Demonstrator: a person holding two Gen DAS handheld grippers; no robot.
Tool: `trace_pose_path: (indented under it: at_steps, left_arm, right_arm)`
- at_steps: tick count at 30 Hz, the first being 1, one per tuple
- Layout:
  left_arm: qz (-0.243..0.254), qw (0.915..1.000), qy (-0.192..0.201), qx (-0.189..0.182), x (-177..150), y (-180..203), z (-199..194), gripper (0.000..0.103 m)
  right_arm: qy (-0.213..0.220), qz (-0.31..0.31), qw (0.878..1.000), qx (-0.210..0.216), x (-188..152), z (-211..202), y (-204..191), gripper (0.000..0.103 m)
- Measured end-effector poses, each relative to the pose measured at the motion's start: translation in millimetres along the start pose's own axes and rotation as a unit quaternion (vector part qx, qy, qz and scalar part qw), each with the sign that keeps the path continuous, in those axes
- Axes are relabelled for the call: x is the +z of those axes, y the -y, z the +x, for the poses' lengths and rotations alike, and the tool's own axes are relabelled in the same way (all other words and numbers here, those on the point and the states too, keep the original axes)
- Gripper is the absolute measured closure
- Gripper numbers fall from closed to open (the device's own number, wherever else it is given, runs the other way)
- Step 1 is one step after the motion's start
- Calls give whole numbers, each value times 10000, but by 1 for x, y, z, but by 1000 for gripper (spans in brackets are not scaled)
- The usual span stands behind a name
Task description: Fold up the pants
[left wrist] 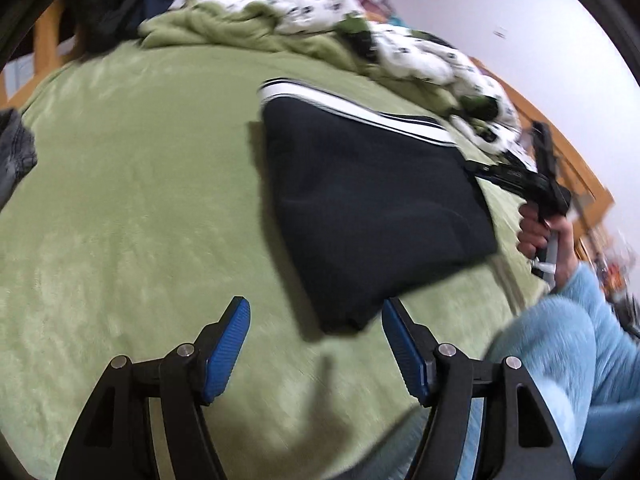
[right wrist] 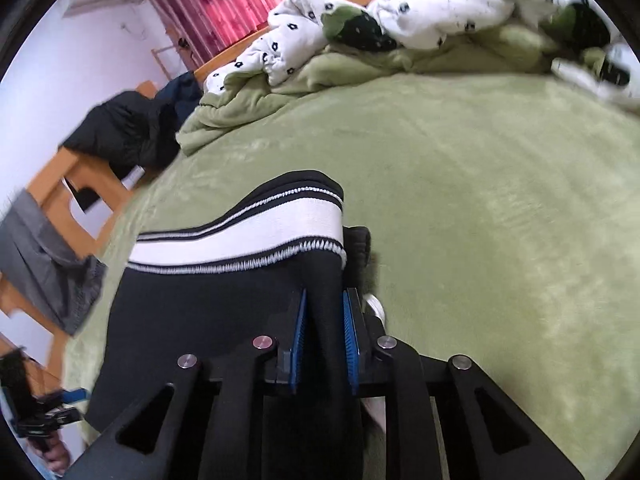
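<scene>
Black pants (left wrist: 372, 200) with a white-striped waistband (right wrist: 240, 232) lie folded on the green blanket. In the right wrist view my right gripper (right wrist: 325, 296) is shut on a fold of the black cloth just below the waistband. The left wrist view shows that right gripper (left wrist: 480, 170) at the pants' right edge, with a hand around its handle. My left gripper (left wrist: 316, 312) stands open just in front of the pants' near corner, with nothing between its blue pads (left wrist: 228, 344). The left gripper (right wrist: 60, 400) also shows at the lower left of the right wrist view.
A green blanket (right wrist: 480, 240) covers the bed. A rumpled white patterned quilt (left wrist: 400, 48) lies along the far side. A grey garment (right wrist: 48, 264) hangs at the bed's left edge by the wooden frame (right wrist: 60, 184), near a dark jacket (right wrist: 128, 128). A light blue sleeve (left wrist: 560, 340) is at right.
</scene>
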State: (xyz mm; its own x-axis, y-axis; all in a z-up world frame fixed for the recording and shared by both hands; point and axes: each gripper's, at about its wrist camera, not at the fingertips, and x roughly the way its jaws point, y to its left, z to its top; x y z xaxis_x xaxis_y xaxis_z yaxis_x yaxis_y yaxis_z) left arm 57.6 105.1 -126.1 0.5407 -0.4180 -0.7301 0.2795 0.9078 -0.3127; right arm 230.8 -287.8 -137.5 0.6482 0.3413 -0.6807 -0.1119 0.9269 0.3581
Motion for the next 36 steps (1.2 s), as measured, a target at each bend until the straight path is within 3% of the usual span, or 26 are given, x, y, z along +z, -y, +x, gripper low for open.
trace_pose_path:
  at_steps: [2,6,11,12,13,15,16,19,20,21,23,24,27,30,33,36]
  left_arm:
    - [162,9998,-24,88,-5,9,2,37]
    - [946,9911,-233,910,-9,38,23,37]
    - [1522,9809,-258,1184,-10,61,39,38]
    - [1592,9773,-289,1366,-8,62,48,42]
    - [1656,9737,-307,1536,-8,63,54,58]
    - [1703,9656,-285,1945,-6,62,67,78]
    - [1587,9683,-221,1916,-4,60,66,86]
    - [703,9856,654,1392,4,47,30,87]
    - [346,9889,736,1245,5,39,23,87]
    - [155,9898,551,1304,3,33,30,87]
    - [152,9891,83,1463,-6,29,51,86]
    - [227,9884,-54,1502,-12,28,57,81]
    - [186,9927,40,1191,-22,26,33,69]
    - [-49,9947,370,954,-23,22,-4,66]
    - [-19,9938,692,870,5,23,-24,47]
    - [44,9967,710,395,52,33,-8,46]
  right_arm:
    - [-120,-318,9990,-287,-4,-13,-8,86]
    - [-24,-584,9966,-583,-26,-52,-15,86]
    - [-59,-484,9982,-354,-44,-90,-19,86]
    - [-36,-494,9981,-372,-45,-95,-21,86]
    - [-10,-488,9981,-365,-48,-104,-23,86]
    - [-15,-412,9988,-267,-50,-110,-27,86]
    - [-33,-356,9992,-172,-51,-113,-28,86]
    - [-128,-384,9992,-41,-55,-117,-33,86]
    - [-187,-499,9985,-131,-57,-117,-35,86]
    - [-204,-537,9981,-201,-58,-118,-34,86]
    - [-210,-478,9985,-141,-59,-120,-29,86]
    - [-236,-428,9988,-71,-59,-119,-27,86]
    - [-374,-352,9987,-19,-58,-111,-21,86]
    - [-425,-690,9967,-46,-61,-103,-24,84]
    - [-366,-1092,9933,29,-61,-95,-30,84]
    - [-332,-1249,9909,382,-55,-83,-42,84]
